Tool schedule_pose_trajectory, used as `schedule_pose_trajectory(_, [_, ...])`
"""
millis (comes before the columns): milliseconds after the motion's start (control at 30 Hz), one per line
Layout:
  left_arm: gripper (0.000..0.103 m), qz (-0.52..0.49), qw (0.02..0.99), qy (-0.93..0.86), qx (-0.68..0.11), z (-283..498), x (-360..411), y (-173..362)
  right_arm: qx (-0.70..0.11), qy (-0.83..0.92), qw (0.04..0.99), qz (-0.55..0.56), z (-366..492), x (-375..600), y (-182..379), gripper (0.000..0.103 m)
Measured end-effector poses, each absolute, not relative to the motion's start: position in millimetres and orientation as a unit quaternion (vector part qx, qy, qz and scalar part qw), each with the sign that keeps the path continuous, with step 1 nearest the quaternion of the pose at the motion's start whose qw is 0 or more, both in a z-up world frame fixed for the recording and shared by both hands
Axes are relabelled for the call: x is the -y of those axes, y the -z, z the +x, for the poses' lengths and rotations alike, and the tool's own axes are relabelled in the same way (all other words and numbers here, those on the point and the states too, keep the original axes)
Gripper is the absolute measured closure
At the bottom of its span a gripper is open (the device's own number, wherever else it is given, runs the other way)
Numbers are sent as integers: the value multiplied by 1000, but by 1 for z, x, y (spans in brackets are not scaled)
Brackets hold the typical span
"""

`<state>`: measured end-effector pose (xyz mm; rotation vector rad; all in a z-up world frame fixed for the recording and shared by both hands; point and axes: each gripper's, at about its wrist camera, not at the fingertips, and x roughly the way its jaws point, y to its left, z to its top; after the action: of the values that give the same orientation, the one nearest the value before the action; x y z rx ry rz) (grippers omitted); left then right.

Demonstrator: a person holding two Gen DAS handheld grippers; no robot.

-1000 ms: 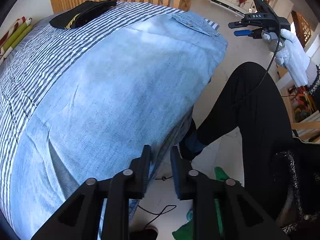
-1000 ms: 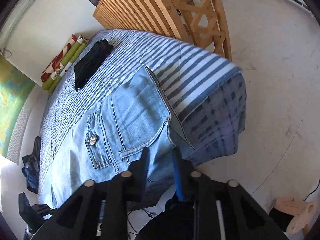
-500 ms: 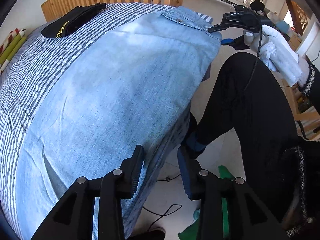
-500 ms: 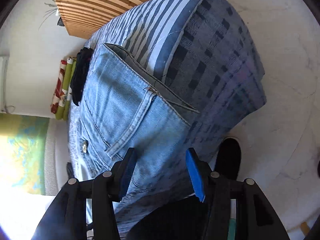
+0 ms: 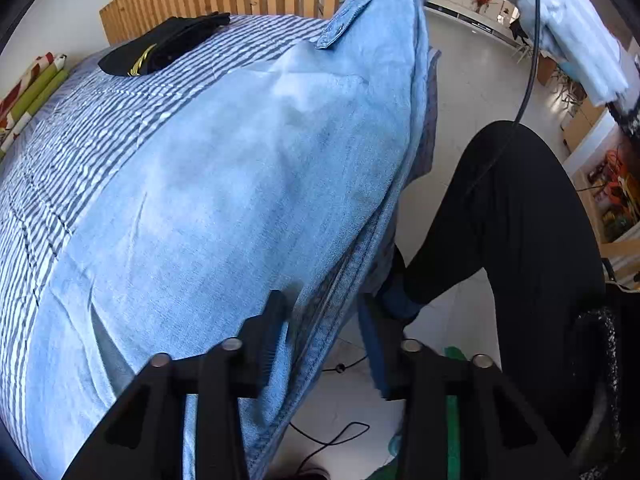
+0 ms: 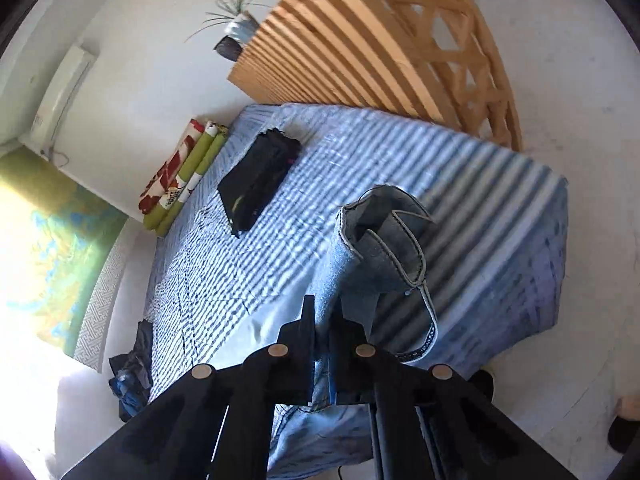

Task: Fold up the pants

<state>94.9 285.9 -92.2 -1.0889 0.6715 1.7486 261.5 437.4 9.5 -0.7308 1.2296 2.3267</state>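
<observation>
- Clearly the jeans [image 5: 248,184] are soft, heavy denim; the stiffer waistband and side seam suit gripping
- right gripper [image 6: 324,320] jaws just closed, pinching the waistband
- left gripper [image 5: 324,320] jaws just narrowed around the near side seam, pads apparently not pressing

Black trousers [image 5: 516,216], white glove [image 5: 568,40], black cable [image 5: 528,72]

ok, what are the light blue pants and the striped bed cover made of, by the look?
Light blue pants: almost certainly denim, faded matte wash; the fine diagonal weave, the thick stitched side seam and the riveted pocket flap point to it.
Blue-and-white striped bed cover: looks like a soft woven cotton, matte and slightly puckered; the exact fibre cannot be told. Its hanging side shows a darker check pattern.
</observation>
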Motion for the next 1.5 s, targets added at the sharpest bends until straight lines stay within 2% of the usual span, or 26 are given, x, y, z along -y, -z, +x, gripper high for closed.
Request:
schedule_pose_trajectory(67, [89, -430, 468, -725, -265, 94, -282, 83, -419, -848, 190, -262, 230, -432, -33, 99])
schedule_pose_trajectory(267, [91, -386, 457, -771, -219, 87, -262, 29, -354, -897, 118, -235, 143, -406, -116, 99])
schedule_pose_trajectory(400, [91, -399, 466, -758, -221, 84, -271, 37, -305, -927, 91, -199, 159, -398, -145, 99])
schedule_pose_trajectory(433, [90, -414, 469, -748, -221, 83, -275, 48, -304, -925, 102, -202, 174, -403, -135, 100])
schedule_pose_trajectory(567, [71, -471, 471, -711, -226, 81, -292, 89, -330, -876, 191, -295, 230, -439, -32, 99])
schedule_pose_trajectory(667, [70, -483, 479, -706, -199, 75, -288, 84, -357, -794, 257, -419, 257, -461, 57, 94])
schedule_pose_trajectory(733, [69, -480, 480, -711, -183, 71, -276, 70, -344, -768, 279, -463, 267, -464, 85, 91])
schedule_pose_trajectory(800, [68, -480, 478, -717, -164, 65, -258, 53, -328, -767, 308, -457, 273, -464, 79, 84])
schedule_pose_trajectory(933, [65, -468, 448, -744, -160, 46, -225, 24, -239, -799, 351, -426, 262, -452, 18, 84])
schedule_pose_trajectory(1000, [65, -465, 426, -759, -162, 28, -215, 15, -208, -830, 324, -403, 243, -438, -11, 83])
schedule_pose_trajectory(1100, [65, -465, 395, -778, -152, -11, -209, 11, -184, -868, 231, -399, 199, -410, -32, 80])
schedule_pose_trajectory(1267, [59, -473, 393, -778, -130, -63, -235, 24, -168, -881, 113, -428, 113, -364, -7, 79])
schedule_pose_trajectory(1433, [46, -491, 417, -758, -99, -112, -289, 61, -158, -847, 88, -499, 64, -352, 60, 79])
schedule_pose_trajectory(1500, [44, -506, 423, -747, -86, -128, -308, 79, -157, -827, 91, -532, 68, -355, 83, 79])
